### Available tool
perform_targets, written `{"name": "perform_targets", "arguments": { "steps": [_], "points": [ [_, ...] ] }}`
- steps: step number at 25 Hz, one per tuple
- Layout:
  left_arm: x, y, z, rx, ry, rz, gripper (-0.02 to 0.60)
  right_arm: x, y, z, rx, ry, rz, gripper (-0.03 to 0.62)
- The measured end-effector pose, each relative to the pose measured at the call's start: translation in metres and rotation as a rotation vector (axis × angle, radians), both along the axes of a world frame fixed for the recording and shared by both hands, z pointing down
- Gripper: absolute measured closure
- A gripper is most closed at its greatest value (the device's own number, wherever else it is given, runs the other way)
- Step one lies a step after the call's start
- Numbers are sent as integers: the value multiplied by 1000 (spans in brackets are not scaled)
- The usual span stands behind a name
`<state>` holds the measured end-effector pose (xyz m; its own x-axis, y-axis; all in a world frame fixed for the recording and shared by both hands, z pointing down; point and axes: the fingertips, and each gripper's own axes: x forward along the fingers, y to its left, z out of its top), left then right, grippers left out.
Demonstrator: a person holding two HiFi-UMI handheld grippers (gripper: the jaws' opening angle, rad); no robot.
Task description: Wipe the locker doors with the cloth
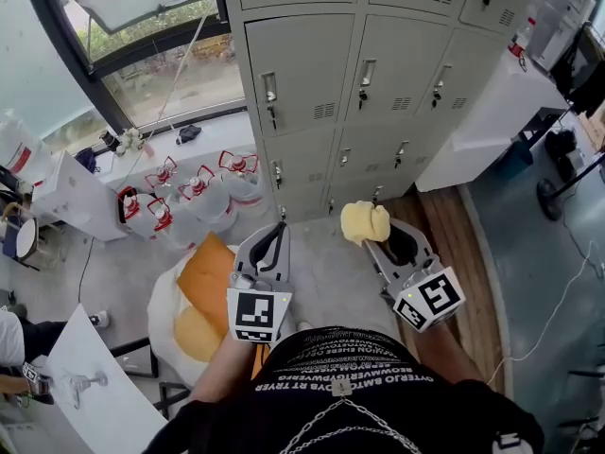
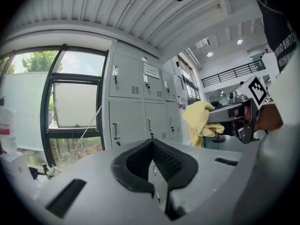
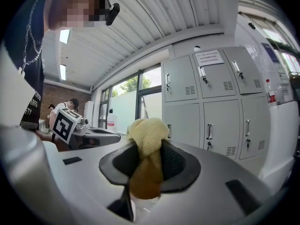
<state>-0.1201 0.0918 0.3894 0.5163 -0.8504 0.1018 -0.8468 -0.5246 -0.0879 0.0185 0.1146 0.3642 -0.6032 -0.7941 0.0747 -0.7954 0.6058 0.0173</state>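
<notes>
Here, a yellow cloth is gripped between the jaws of the right gripper and held near the grey locker doors, apart from them. The left gripper is closed on nothing, its jaws pressed together.

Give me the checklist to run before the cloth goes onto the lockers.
1. Cloth gripped by the right tool: ok, jaws shut on it.
2. Left tool empty: ok, jaws together, nothing between them.
3. Locker doors closed: ok, those in view are shut.
4. Cloth touching a door: not ok, it hangs apart from them.
5. Space between cloth and doors free: ok in the head view.
6. Where the doors are dirty: cannot tell.
</notes>
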Motion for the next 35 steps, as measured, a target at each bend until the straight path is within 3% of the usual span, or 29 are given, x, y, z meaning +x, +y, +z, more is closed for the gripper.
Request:
{"name": "perform_targets", "arguments": {
  "steps": [7,11,27,35],
  "points": [
    [6,-5,17,-41,-15,4,578,9,-3,10,-29,-18,-2,482],
    [17,-12,20,-73,29,16,578,12,-17,15,-42,-32,-23,482],
    [26,-114,24,-85,-3,-123,578,19,-148,12,-1,-47,-190,482],
    [45,-161,31,-105,-34,-136,578,31,-196,16,-5,-76,-229,482]
  ]
}}
